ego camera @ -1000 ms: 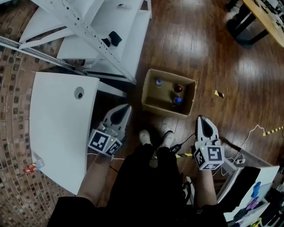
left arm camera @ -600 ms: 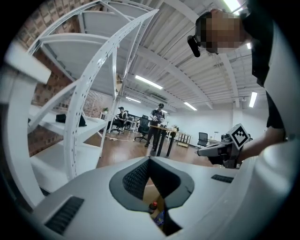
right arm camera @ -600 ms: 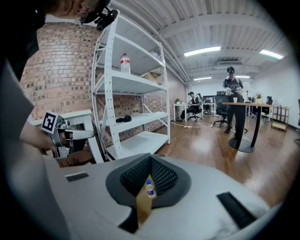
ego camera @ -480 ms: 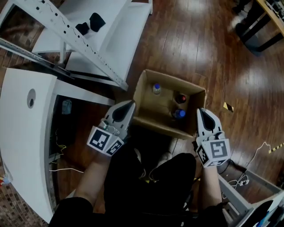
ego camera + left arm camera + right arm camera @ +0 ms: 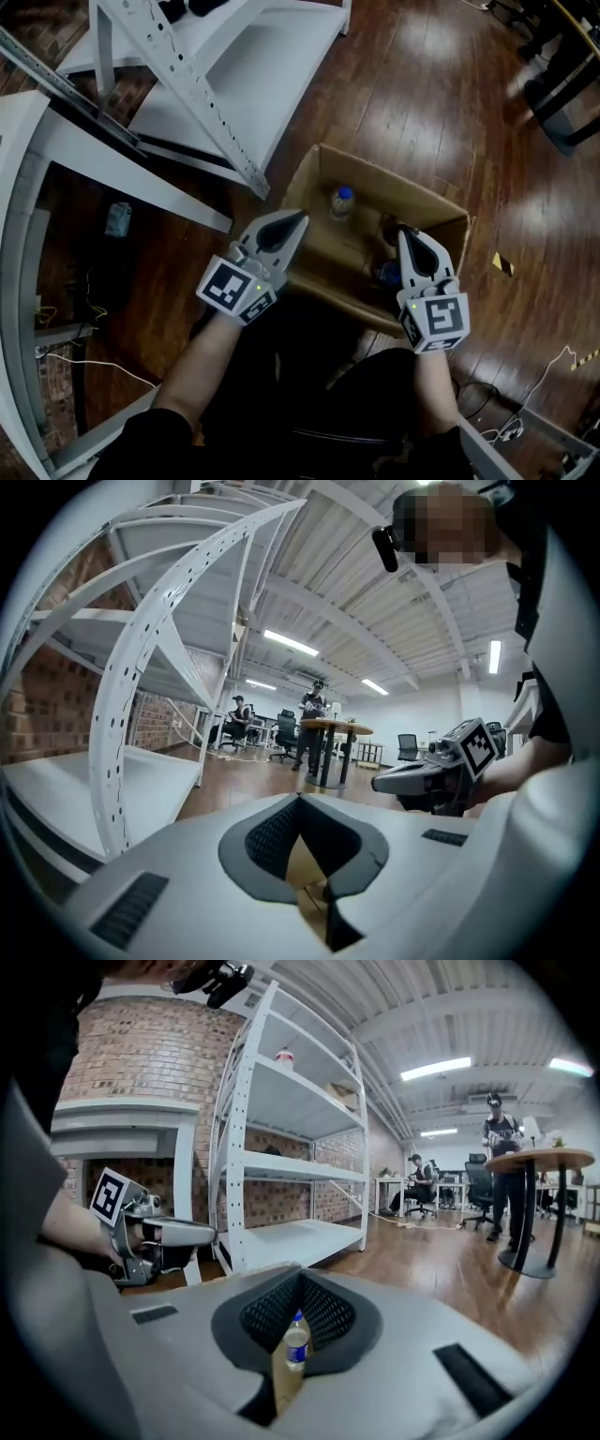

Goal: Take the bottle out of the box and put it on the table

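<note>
An open cardboard box point(image 5: 403, 185) stands on the wooden floor. Inside it a clear bottle point(image 5: 341, 202) with a blue cap stands upright near the far left corner. Two more caps, a dark one point(image 5: 388, 228) and a blue one point(image 5: 386, 273), show beside my right gripper. My left gripper point(image 5: 302, 218) is shut and empty, its tip over the box's left rim. My right gripper point(image 5: 403, 233) is shut and empty above the box's right half. In the right gripper view the blue-capped bottle point(image 5: 296, 1344) shows beyond the closed tips point(image 5: 302, 1276). In the left gripper view cardboard point(image 5: 305, 874) shows below the tips point(image 5: 298, 801).
A white metal shelving rack point(image 5: 206, 84) lies beyond the box on the left. The white table's edge point(image 5: 14, 281) curves along the left side, with cables point(image 5: 56, 319) under it. People sit at desks far off, past a round table point(image 5: 336, 728).
Both grippers have come down and forward, from beside the person's legs to over the box. The box now looks larger and closer, and the table has slid off to the left.
</note>
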A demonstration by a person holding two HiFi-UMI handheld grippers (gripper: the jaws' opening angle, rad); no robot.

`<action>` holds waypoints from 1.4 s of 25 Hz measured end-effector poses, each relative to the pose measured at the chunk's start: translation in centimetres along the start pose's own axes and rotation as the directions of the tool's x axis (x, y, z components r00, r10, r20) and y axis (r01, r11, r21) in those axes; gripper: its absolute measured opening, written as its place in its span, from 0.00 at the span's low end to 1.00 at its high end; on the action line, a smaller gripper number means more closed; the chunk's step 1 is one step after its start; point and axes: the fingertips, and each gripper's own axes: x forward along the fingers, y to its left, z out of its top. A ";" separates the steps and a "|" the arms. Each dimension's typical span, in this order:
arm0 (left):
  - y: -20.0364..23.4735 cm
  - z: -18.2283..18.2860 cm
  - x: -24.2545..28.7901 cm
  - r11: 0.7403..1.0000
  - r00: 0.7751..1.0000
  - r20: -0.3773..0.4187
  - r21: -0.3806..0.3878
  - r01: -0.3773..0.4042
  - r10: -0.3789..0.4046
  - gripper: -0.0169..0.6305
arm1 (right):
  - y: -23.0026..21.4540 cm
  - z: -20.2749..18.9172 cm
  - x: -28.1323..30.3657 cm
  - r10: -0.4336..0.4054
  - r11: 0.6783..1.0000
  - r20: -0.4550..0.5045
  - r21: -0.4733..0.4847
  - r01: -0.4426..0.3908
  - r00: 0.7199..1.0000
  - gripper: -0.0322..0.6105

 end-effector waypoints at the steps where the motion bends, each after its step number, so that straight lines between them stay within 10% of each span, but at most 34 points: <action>1: -0.1 -0.2 0.0 1.000 1.000 -0.006 -0.004 0.004 -0.004 0.03 | 0.1 -0.4 0.3 0.010 1.000 -0.013 0.009 -0.010 1.000 0.06; 17: 2.9 -1.5 -0.9 0.998 0.997 0.044 -0.028 -0.059 0.060 0.03 | 2.4 -6.3 12.1 0.067 0.998 -0.162 0.015 -0.066 0.985 0.08; 26: 4.4 -3.2 -0.4 0.996 0.997 0.001 -0.049 -0.073 0.073 0.03 | 2.0 -14.5 17.7 0.082 0.991 -0.326 0.130 -0.041 0.942 0.56; 35: 4.2 -3.4 0.3 0.997 0.997 0.004 -0.030 -0.076 0.076 0.03 | 1.8 -19.4 23.6 0.063 0.975 -0.337 0.222 0.014 0.940 0.71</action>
